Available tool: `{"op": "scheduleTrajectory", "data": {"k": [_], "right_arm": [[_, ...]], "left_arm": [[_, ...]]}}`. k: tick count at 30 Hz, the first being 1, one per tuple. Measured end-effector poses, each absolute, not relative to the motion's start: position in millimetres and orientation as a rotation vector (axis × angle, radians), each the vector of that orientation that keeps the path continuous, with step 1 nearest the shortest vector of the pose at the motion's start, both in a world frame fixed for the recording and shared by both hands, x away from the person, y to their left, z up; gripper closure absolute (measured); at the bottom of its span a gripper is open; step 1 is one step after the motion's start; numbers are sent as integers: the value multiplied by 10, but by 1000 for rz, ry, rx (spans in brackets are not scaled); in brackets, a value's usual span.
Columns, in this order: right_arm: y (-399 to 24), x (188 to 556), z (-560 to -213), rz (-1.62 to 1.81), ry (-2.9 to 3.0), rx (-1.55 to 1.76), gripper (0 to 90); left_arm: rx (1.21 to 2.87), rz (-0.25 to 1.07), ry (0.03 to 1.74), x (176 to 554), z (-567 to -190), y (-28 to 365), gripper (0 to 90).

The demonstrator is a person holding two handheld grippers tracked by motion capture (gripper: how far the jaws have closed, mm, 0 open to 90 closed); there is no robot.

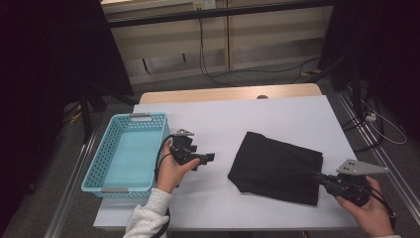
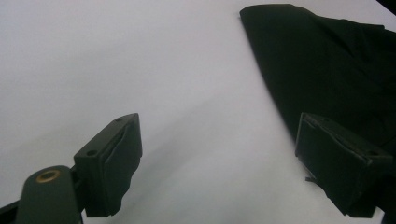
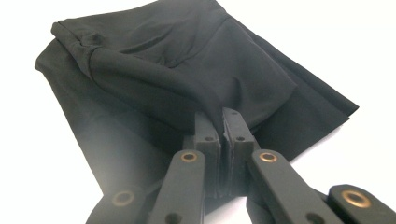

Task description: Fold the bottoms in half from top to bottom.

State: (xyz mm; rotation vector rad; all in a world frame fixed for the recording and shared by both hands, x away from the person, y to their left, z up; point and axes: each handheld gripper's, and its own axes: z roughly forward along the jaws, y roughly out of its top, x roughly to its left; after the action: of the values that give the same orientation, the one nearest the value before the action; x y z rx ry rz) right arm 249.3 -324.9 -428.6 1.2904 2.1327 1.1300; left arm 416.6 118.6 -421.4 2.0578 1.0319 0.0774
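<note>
Right gripper (image 1: 322, 178) at the near right of the desk (image 1: 223, 119), jaws pinched tight on a fold of the black cloth (image 1: 277, 166) at its near right corner. In the right gripper view (image 3: 223, 116) that pinched fold is pulled up into a ridge running away from the jaws, rest of the cloth (image 3: 187, 74) lying flat in loose layers on white. Right hand (image 1: 369, 210) wrapped around the handle from below, grey three-cornered plate on top, gripper aimed left and slightly away.

Left gripper (image 1: 208, 157) well apart from the cloth, over bare desk between the cloth and a light blue basket (image 1: 99, 163). Jaws spread wide, nothing between them; in the left gripper view (image 2: 219, 154) just white surface in the gap and the cloth's edge (image 2: 327, 70) beyond the right-side jaw. Left hand (image 1: 171, 171) cupping it from beneath, white sleeve (image 1: 146, 215) coming in from the bottom, gripper pointing right toward the cloth.

Basket sits at the left edge of the desk, looks empty inside. Nothing lying between either gripper and the cloth. Cables on the floor beyond the far edge.
</note>
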Motion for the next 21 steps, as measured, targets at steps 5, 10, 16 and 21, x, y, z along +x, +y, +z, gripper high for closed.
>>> {"op": "scheduleTrajectory", "data": {"k": [5,10,16,21], "right_arm": [[-3274,2478,-4286,1123,2126,1297,869],[-3292,2460,-4275,1114,2128,1290,869],[-3346,2444,-4270,1120,2108,1308,868],[-3366,2444,-4273,1121,2101,1318,868]], "left_arm": [[2049,83,1032,4164,-4204,1187,149],[2055,85,1027,4166,-4198,1183,149],[2042,75,1027,4164,-4189,1185,146],[2052,74,1018,4167,-4168,1198,145]]}}
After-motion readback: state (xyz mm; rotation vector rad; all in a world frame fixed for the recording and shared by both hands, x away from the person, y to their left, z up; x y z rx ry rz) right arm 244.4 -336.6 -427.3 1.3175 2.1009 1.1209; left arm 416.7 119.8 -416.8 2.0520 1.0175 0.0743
